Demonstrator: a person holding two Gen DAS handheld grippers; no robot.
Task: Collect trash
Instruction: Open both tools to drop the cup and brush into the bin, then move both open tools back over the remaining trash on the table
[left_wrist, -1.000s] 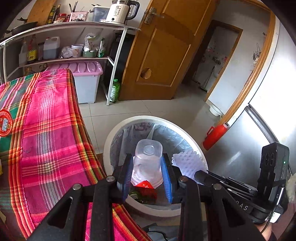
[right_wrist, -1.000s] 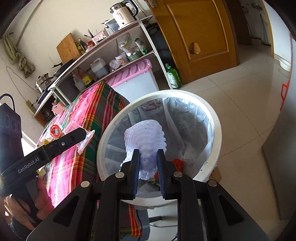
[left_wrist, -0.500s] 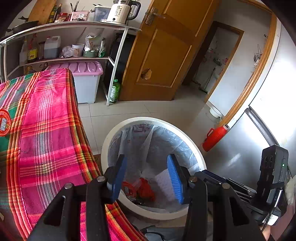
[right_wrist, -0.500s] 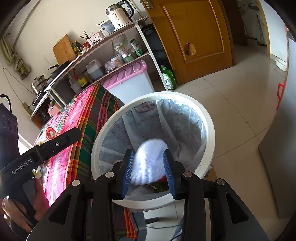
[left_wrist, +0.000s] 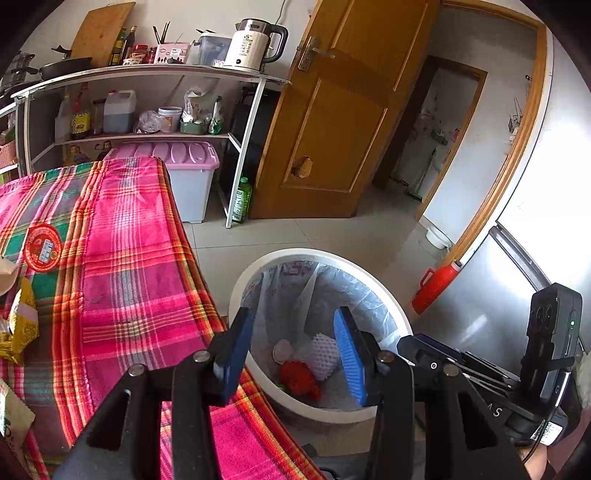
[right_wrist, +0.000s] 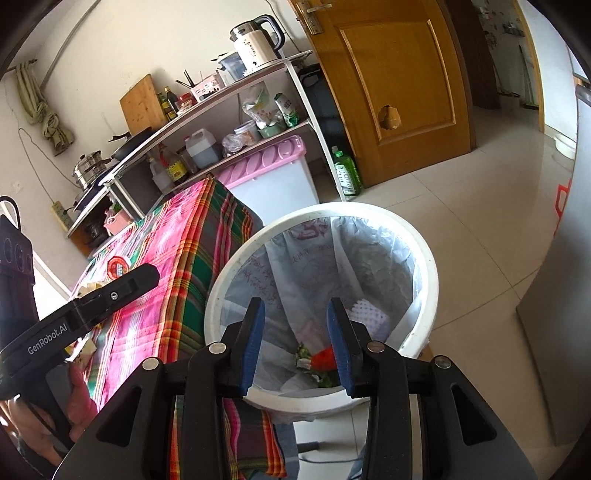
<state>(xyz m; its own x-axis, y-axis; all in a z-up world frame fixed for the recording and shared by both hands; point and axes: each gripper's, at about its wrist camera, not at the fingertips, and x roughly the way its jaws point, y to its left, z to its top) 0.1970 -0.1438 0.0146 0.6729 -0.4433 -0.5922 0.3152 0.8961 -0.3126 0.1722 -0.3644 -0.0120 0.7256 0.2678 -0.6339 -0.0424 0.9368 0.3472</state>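
Both tools, left (left_wrist: 291, 347) and right (right_wrist: 295, 341), hang released and empty over the bin (left_wrist: 388, 306), foam net (left_wrist: 325, 354) inside; swinging back to the desk (left_wrist: 129, 258) could clip its rim.

We count one white trash bin (left_wrist: 391, 314) on the floor just right of the table, lined with one plastic bag (right_wrist: 369, 258). Inside it we see one white foam net (left_wrist: 324, 352), one red wrapper (left_wrist: 297, 376) and one small round lid (left_wrist: 282, 350). On the near left of the one plaid tablecloth (left_wrist: 129, 277) we make out two yellow packets (left_wrist: 22, 328) and one round red sticker (left_wrist: 42, 247). On the far shelf stands one kettle (left_wrist: 255, 44); below it sits one pink-lidded box (left_wrist: 184, 173), with one green bottle (left_wrist: 242, 199) on the floor beside it. At the right we count one red bottle (left_wrist: 436, 288). Two grippers are in view.
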